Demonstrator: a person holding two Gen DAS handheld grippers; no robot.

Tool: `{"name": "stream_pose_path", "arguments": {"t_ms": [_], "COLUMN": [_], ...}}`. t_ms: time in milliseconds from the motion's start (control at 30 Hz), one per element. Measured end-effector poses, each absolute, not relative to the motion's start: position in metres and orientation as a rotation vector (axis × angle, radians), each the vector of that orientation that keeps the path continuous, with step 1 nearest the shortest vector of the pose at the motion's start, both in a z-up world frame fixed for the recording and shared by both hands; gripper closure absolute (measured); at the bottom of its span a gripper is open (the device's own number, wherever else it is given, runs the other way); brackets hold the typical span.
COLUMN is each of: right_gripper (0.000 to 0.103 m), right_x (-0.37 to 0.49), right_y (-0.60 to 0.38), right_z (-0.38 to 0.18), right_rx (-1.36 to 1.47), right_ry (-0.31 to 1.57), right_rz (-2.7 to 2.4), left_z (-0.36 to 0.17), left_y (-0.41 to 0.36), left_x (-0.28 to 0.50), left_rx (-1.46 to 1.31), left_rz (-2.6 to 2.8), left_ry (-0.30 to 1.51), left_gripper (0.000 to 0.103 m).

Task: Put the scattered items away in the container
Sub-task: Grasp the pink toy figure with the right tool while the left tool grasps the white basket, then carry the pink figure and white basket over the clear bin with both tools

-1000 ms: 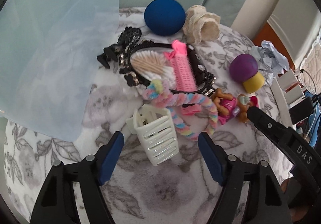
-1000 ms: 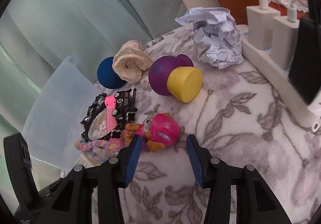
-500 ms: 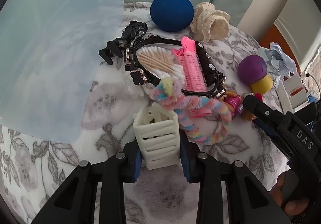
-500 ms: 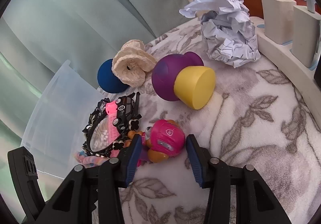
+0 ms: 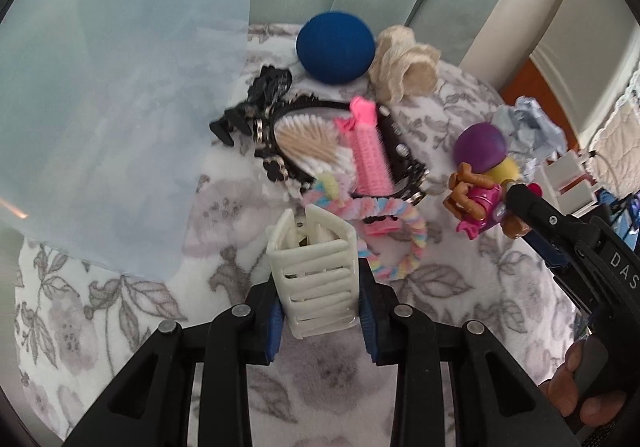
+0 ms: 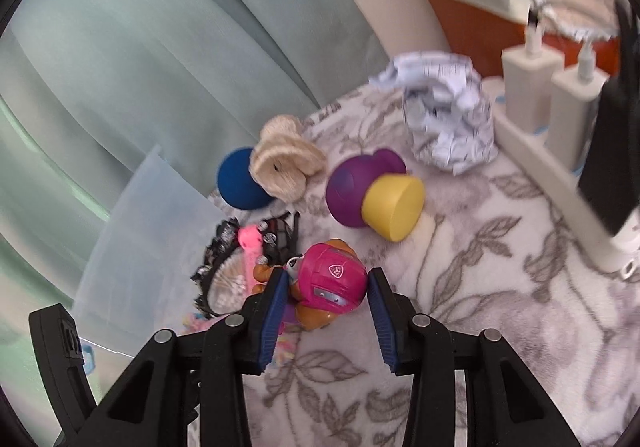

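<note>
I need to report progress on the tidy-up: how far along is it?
Nothing visibly sits in the translucent container yet. In hand: left gripper clamps the white hair claw; right gripper holds the pink pup toy. Left: blue ball, purple-yellow toy, crumpled paper, headbands.

White letters "DAS" stand on the black body of the right claw, nothing else legible

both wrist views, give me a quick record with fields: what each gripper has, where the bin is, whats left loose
left gripper: shut on white hair claw
right gripper: shut on pink toy pup
container: clear bin, left of the pile
surface: floral blanket
loose: blue ball, pink roller, rainbow scrunchie, purple and yellow mushroom toy, crumpled paper
</note>
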State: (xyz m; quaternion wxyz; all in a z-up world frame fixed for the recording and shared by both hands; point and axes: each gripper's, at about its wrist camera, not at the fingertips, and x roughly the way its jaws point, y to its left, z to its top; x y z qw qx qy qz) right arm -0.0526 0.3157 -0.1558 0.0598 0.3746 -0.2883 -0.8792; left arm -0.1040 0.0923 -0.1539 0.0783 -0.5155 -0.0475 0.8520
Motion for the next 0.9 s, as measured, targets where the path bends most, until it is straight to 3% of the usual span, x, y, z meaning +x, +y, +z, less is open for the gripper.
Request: {"name": "stream_pose_path", "arguments": {"t_ms": [900], "right_gripper": [0.059], "right_x": [-0.025], "right_y": [0.276], "right_z": [0.057], "right_rx": [0.649], "right_ry": [-0.745], "right_rz": [-2.791], "left_z": [0.009], "left_y": [0.054], "left_x": [-0.063], "left_rx": [-1.1], "left_rz": [2.687], "left_ry": [-0.177], "left_gripper": [0.07]}}
